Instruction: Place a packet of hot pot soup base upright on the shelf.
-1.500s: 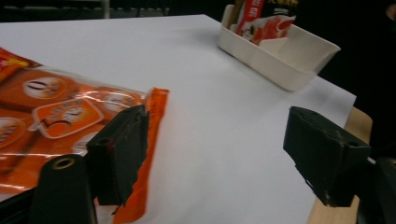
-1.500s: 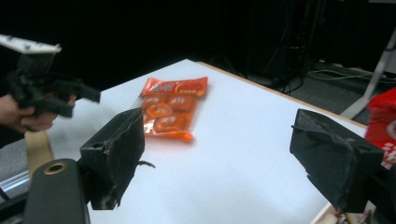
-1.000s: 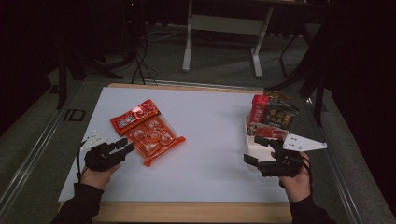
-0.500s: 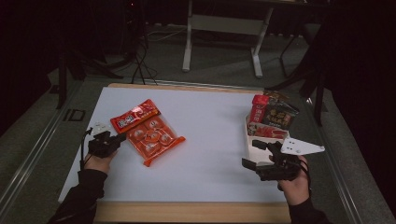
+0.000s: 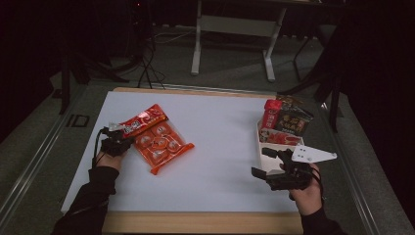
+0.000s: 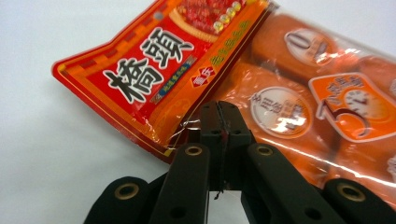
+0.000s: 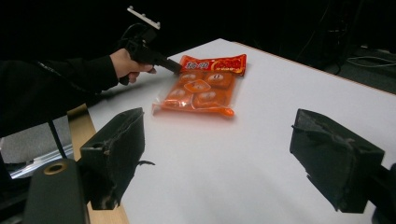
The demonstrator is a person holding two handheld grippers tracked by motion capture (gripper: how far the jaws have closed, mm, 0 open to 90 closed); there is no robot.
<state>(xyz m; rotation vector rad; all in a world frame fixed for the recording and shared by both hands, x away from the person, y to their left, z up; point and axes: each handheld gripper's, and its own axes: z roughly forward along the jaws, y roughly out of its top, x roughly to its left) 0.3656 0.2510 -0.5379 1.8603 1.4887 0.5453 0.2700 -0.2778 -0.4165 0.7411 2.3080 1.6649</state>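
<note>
An orange packet (image 5: 159,143) of round snacks lies on the white table (image 5: 220,137), and a red sachet (image 5: 143,121) with Chinese print overlaps its far left corner. My left gripper (image 5: 128,141) is shut. Its tips rest on the clear near edge of the orange packet (image 6: 289,112), just beside the red sachet (image 6: 154,70), and I see nothing pinched between the jaws. My right gripper (image 5: 262,161) hovers open at the table's right side with nothing between its jaws. In the right gripper view my right gripper (image 7: 233,154) faces the orange packet (image 7: 198,93) from a distance.
A white tray (image 5: 261,142) at the right edge holds a red canister (image 5: 270,113), a dark packet (image 5: 293,121) and a red packet (image 5: 279,137). Wooden edging (image 5: 195,221) borders the table. A metal stand (image 5: 235,24) rises beyond the far edge.
My left hand has moved away from me and to the right until its tips reached the orange packet. The packets and the right hand have stayed put.
</note>
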